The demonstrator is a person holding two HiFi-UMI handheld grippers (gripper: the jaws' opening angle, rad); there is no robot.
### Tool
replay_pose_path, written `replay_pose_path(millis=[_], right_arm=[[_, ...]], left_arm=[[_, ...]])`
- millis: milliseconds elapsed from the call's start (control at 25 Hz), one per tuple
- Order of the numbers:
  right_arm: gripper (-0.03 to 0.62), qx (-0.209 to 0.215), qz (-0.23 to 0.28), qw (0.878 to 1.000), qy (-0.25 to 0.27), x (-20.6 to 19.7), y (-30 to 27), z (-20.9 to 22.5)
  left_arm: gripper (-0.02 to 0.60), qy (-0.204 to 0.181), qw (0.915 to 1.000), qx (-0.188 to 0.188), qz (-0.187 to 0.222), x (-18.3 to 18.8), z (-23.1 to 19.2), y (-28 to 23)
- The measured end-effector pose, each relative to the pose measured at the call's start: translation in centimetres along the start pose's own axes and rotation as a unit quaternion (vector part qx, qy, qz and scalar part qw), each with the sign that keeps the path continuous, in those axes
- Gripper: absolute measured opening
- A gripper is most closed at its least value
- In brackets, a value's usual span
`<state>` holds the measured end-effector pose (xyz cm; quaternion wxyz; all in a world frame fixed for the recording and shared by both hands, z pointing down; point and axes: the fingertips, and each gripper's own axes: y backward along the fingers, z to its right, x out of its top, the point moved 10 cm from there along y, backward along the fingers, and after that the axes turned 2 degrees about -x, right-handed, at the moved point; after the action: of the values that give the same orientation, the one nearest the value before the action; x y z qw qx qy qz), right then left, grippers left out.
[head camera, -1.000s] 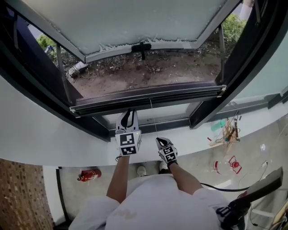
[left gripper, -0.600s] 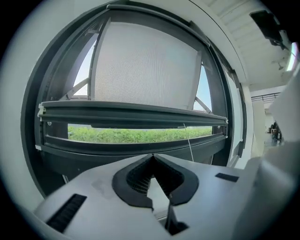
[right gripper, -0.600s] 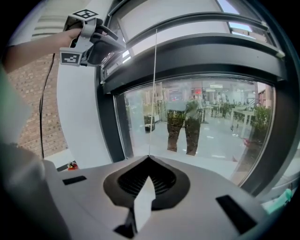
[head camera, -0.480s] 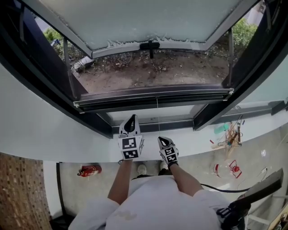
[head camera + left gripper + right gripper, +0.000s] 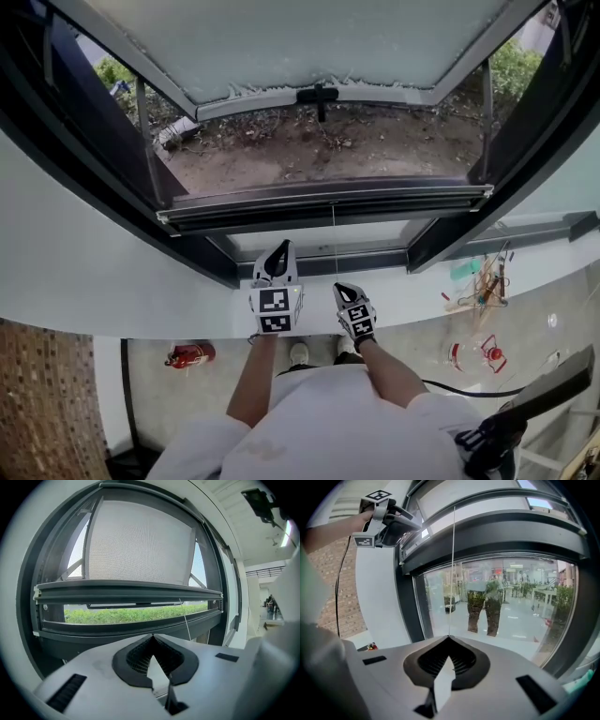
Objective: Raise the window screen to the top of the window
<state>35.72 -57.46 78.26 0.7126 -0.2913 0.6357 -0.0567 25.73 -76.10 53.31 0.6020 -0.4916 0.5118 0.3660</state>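
The window screen's dark bottom bar (image 5: pixel 328 197) spans the opening a little above the lower frame; it also shows in the left gripper view (image 5: pixel 126 590) and the right gripper view (image 5: pixel 501 531). A thin pull cord (image 5: pixel 333 239) hangs from the bar. In the right gripper view the cord (image 5: pixel 453 573) runs straight down into the tips of my right gripper (image 5: pixel 449 638), which is shut on it. My left gripper (image 5: pixel 279 247) is shut with nothing between its pads, just below the bar; the cord (image 5: pixel 186 620) passes to its right.
The frosted window pane (image 5: pixel 309 37) is swung outward over bare soil and shrubs. A white sill (image 5: pixel 422 291) curves below the frame. On the floor lie a red object (image 5: pixel 187 356) at left and red-and-white items (image 5: pixel 486 352) at right.
My left gripper's jaws have closed on nothing, and it has drawn back a little below the bar. The right gripper has stayed where it was on the cord.
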Motion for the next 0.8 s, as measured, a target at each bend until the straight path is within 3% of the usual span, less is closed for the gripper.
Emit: replay_pose_path(millis=[800], right_arm=[[0.003, 0.006, 0.016, 1.0, 0.009, 2.2, -2.4, 1.7]], left_arm=[[0.002, -0.004, 0.9999, 0.012, -0.002, 0.5, -2.0, -1.6]])
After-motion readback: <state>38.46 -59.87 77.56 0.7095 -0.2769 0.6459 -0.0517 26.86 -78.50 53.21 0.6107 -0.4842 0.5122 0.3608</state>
